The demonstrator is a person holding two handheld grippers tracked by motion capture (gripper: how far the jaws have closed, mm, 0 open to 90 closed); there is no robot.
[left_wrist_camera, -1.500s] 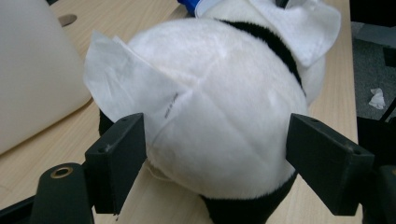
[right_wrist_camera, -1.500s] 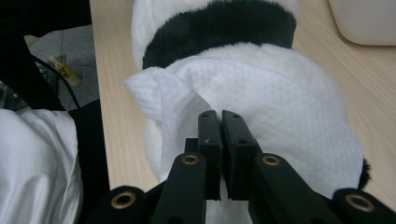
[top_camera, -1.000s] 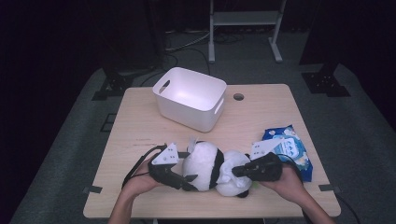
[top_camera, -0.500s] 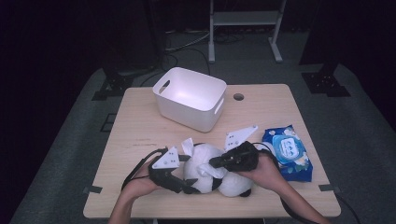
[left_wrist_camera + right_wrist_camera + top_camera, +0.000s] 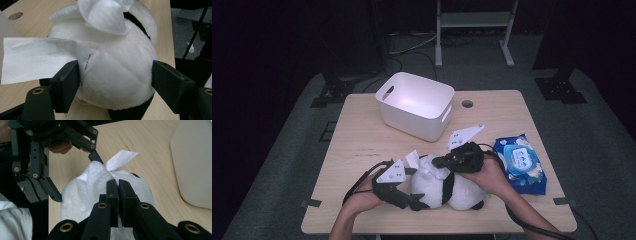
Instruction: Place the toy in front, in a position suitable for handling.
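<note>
High view: The plush panda (image 5: 447,187) lies on the wooden table (image 5: 357,145) near its front edge, at 6 o'clock from the white bin (image 5: 416,105). The left gripper (image 5: 404,192) sits at 9 o'clock of the panda, with its jaws clamped on the toy's white body. The right gripper (image 5: 437,161) sits at 12 o'clock of the panda, pinching a white wipe (image 5: 428,167) that rests on top of the toy. A blue wipes pack (image 5: 519,162) lies at 3 o'clock of the panda, just beside the right hand (image 5: 484,172).

Left gripper view: Both black jaws press against the panda's rounded white body (image 5: 117,75), one at 9 o'clock and one at 3 o'clock. A fabric label (image 5: 37,58) projects toward 9 o'clock. The wipe (image 5: 105,15) lies on the toy at 12 o'clock.

Right gripper view: The jaws stand closed, pad to pad, on the wipe (image 5: 87,185), which is draped over the panda. The left gripper (image 5: 45,157) appears at 10 o'clock. The bin wall (image 5: 192,165) stands at 3 o'clock.
</note>
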